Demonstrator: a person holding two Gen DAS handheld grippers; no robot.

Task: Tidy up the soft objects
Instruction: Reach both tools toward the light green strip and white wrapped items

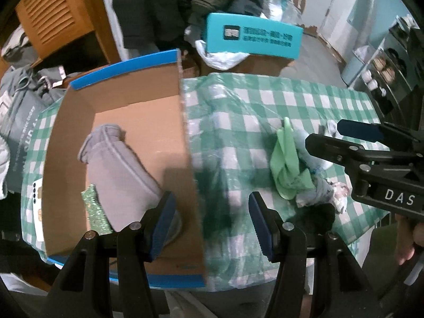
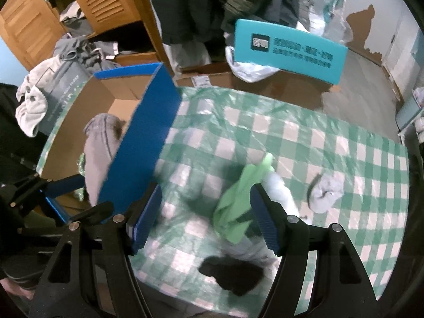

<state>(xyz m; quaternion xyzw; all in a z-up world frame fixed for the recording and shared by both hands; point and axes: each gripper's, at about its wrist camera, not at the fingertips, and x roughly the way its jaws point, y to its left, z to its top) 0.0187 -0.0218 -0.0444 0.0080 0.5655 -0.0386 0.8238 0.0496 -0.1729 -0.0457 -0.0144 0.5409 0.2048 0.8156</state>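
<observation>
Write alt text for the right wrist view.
The open right gripper points down at a green cloth lying in a small pile of soft items on a green checked tablecloth. To the left stands a blue-sided cardboard box holding a grey garment.

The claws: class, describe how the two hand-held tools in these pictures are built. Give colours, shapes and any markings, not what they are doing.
Each claw is a black frame with triangular cut-outs and silver rivets. The left claw and the right claw both carry two fingers faced with ribbed blue pads. In the left wrist view the right claw's body bears white letters, DAS. No cables show.
</observation>
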